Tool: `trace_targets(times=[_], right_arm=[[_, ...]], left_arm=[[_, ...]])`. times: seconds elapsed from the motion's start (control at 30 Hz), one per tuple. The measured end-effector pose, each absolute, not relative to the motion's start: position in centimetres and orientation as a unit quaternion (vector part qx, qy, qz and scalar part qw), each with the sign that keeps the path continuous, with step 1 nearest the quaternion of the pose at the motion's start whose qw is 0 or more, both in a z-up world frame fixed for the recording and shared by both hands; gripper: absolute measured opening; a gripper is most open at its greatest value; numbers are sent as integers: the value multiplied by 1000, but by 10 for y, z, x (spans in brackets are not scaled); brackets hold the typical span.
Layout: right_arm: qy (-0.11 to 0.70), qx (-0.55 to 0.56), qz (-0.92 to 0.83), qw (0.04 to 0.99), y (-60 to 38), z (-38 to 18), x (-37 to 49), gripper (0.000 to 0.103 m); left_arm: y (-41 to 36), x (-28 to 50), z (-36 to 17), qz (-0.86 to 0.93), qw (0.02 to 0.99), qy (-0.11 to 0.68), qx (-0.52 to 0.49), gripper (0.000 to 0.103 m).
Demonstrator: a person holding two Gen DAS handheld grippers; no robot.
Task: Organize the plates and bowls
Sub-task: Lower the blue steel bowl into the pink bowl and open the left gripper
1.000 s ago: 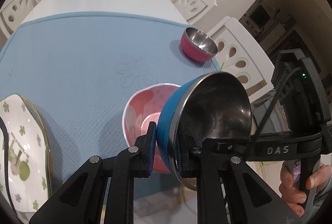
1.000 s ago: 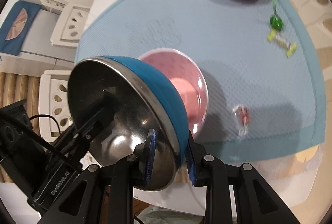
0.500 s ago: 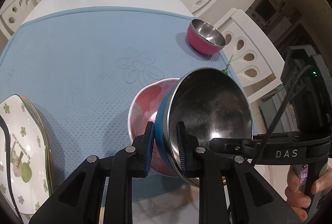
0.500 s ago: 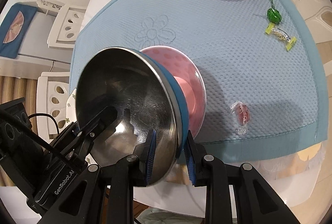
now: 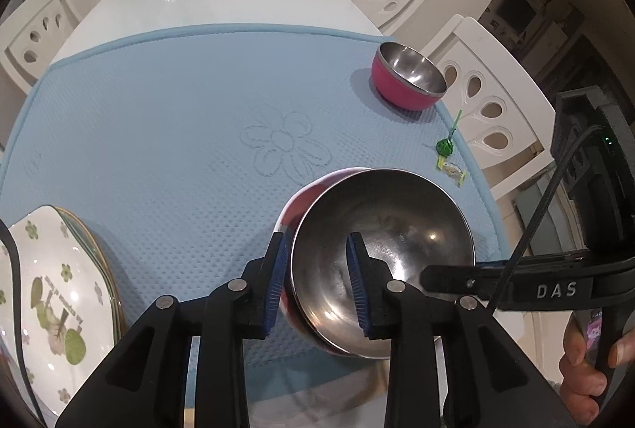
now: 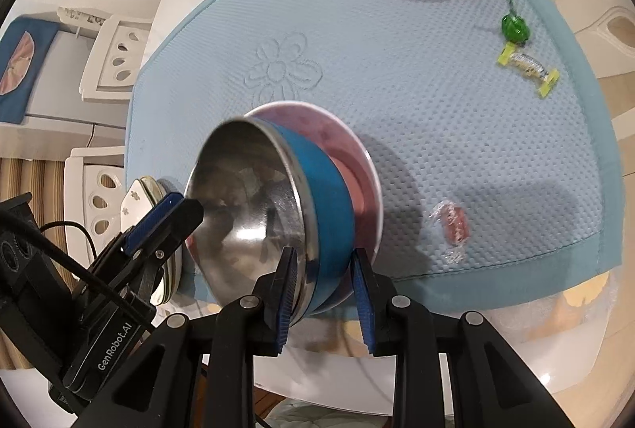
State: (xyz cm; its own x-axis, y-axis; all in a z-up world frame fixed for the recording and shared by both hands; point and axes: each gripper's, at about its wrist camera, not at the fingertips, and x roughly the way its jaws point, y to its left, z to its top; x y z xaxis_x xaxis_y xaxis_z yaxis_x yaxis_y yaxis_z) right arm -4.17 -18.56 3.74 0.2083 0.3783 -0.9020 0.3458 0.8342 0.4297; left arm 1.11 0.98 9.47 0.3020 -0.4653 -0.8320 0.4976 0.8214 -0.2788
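Blue bowl point(image 6: 329, 189) sits tilted inside the pink bowl point(image 6: 357, 158) on the worktop's mat point(image 5: 166, 118). Left gripper point(image 5: 315, 283), its jaws just opening, straddles the rim loosely; right gripper point(image 6: 323, 293) straddles the bowl's wall, grip unclear.

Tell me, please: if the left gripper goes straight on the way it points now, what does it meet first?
Probably the blue steel bowl: the left gripper, its jaws just opening, straddles the bowl's rim, so the wall between the fingers comes first.
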Motion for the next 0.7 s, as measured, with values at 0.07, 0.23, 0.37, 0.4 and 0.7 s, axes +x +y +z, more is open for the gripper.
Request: trace_targets(times=[0.07,0.23,0.37,0.4,0.7], right_arm=[[624,282,4,728,-189,44,-41,27],[603,299,3,740,-207,58,-43,28],[603,303,-10,738,-224,55,-48,29],[605,308,-11,735,-227,52,-49,29],[586,320,-11,744,-244,56,-51,29]], left_arm=[[12,12,94,-297,805,513,9,28],[14,16,93,-295,803,518,-4,28],[18,21,96,-295,802,520,-12,28],[17,22,96,-294,802,520,-11,28],[1,35,114,-308,805,508,-2,28]])
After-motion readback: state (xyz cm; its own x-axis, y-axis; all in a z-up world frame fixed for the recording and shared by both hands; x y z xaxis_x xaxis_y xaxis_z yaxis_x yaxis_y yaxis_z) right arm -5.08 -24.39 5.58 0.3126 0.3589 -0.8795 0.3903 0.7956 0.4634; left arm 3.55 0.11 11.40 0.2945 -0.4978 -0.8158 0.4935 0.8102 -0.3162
